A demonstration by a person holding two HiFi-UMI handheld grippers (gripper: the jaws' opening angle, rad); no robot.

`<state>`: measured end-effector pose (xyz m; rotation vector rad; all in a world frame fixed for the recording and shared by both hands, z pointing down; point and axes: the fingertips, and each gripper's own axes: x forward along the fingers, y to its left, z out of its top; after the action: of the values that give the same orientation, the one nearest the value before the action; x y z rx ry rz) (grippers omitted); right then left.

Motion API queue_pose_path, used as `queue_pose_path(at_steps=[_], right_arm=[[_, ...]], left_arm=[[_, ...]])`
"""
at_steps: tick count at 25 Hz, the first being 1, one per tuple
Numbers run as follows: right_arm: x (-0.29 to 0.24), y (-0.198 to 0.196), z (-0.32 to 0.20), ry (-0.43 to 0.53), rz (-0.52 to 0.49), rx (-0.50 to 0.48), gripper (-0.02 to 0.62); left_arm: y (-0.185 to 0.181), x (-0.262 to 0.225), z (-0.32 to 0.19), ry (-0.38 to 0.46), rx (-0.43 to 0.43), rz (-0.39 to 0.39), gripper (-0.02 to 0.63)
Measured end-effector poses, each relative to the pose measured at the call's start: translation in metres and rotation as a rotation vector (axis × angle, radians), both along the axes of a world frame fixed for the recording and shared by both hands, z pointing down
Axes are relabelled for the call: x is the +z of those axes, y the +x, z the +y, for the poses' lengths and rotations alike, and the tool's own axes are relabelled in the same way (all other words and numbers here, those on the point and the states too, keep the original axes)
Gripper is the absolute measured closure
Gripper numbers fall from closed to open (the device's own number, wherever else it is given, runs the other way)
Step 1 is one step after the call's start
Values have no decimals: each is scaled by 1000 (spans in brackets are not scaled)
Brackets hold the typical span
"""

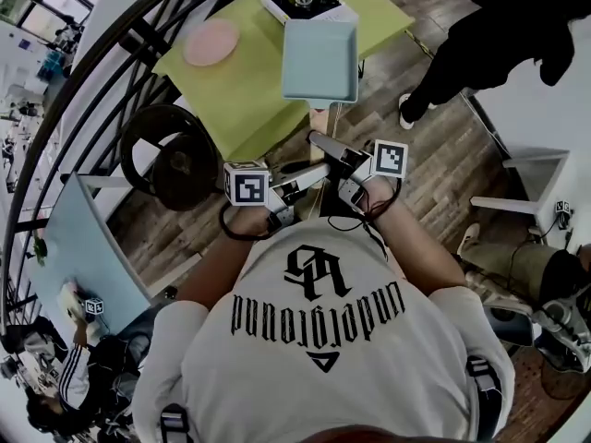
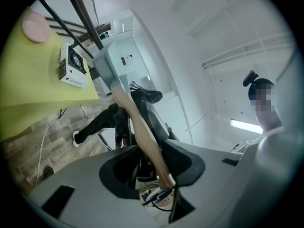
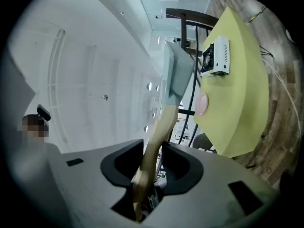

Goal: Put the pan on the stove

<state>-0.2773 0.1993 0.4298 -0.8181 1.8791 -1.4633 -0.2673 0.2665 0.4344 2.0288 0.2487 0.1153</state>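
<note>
A pale blue square pan (image 1: 319, 59) with a wooden handle (image 1: 320, 118) hangs in the air over the near edge of the green table (image 1: 240, 109). My left gripper (image 1: 303, 183) and right gripper (image 1: 343, 161) are both shut on that handle from opposite sides. The white stove (image 1: 307, 1) sits at the table's far end, beyond the pan. In the left gripper view the handle (image 2: 142, 132) runs between the jaws of the left gripper (image 2: 154, 163) up to the pan (image 2: 114, 63), with the stove (image 2: 73, 68) to its left. In the right gripper view the handle (image 3: 154, 146) sits in the right gripper (image 3: 151, 167), stove (image 3: 216, 56) behind.
A pink plate (image 1: 211, 41) lies on the table left of the pan. A black round chair (image 1: 171, 155) stands at the table's near left. A person in dark clothes (image 1: 499, 35) stands at the upper right; another sits at the right (image 1: 526, 275). A railing curves along the left.
</note>
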Motion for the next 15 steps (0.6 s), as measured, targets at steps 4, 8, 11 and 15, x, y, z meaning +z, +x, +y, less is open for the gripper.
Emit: queue_pose_path(at_steps=[4,8,11,15], right_arm=[[8,22,-28,-4,-6,-36,468],[5,62,-56,-12,-1,-74,468],[1,96,-73,-19,3,-103,468],[3,120,-90,-20,0,-149,468]], left_arm=[[24,9,-27,-3,-27,-7,454],[67,6,-56,-16,-60,-9,454],[103,2,-73,-22,-90,-6,454],[128,7,-91,-24,-130,-11,454]])
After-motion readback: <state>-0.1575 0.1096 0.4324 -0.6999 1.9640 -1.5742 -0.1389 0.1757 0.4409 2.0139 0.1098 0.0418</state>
